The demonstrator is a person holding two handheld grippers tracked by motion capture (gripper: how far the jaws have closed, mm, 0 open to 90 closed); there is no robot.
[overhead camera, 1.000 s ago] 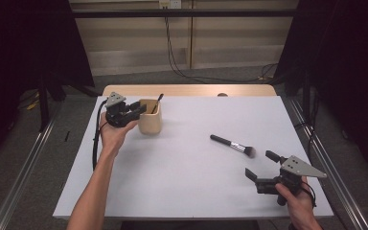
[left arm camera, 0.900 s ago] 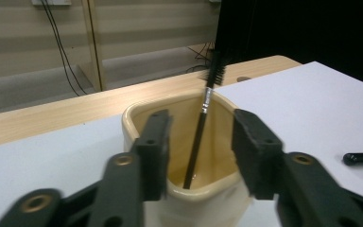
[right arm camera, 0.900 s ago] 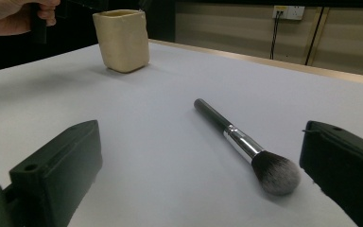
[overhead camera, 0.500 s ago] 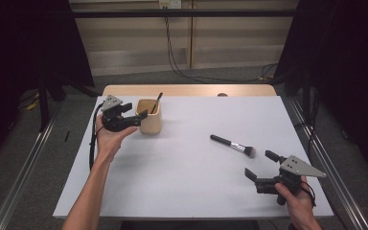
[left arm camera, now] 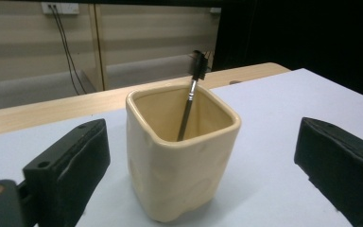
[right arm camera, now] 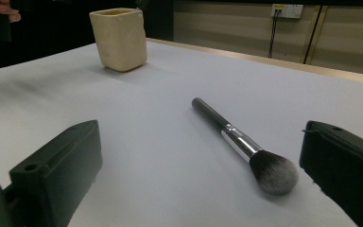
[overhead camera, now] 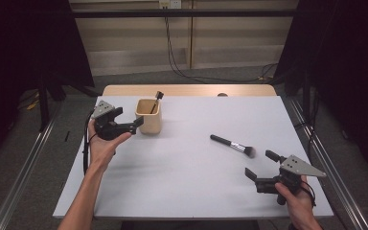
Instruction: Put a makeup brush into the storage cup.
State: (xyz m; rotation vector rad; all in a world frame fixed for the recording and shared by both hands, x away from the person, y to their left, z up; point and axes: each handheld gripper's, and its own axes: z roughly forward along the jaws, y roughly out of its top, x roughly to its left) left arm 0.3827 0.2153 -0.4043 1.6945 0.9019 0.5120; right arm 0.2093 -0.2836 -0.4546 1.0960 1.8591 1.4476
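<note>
At the left of the high view, the left gripper [overhead camera: 133,123] hangs just beside the cream cup [overhead camera: 148,116]. Its jaws have just been opening and now stand wide apart, with nothing pressed between them; in the left gripper view the cup [left arm camera: 179,156] sits between the two jaws but clear of both. One thin black brush [left arm camera: 191,97] already leans inside the cup, head up.

Further right, a single large powder brush [overhead camera: 232,145] lies flat on the white tabletop [overhead camera: 182,191], well apart from the cup, handle toward the cup and bristles toward the right gripper [overhead camera: 261,165]. That gripper rests near the bristle end with its jaws spread and empty (the right gripper view shows the brush [right arm camera: 238,142] lying ahead between them).

The step in hand looks like the release after dropping the first brush in the cup. Next, I judge, the right gripper must come down over the powder brush's handle, close on it, and carry it to the cup.

Count: one cup, two brushes, two grippers.
</note>
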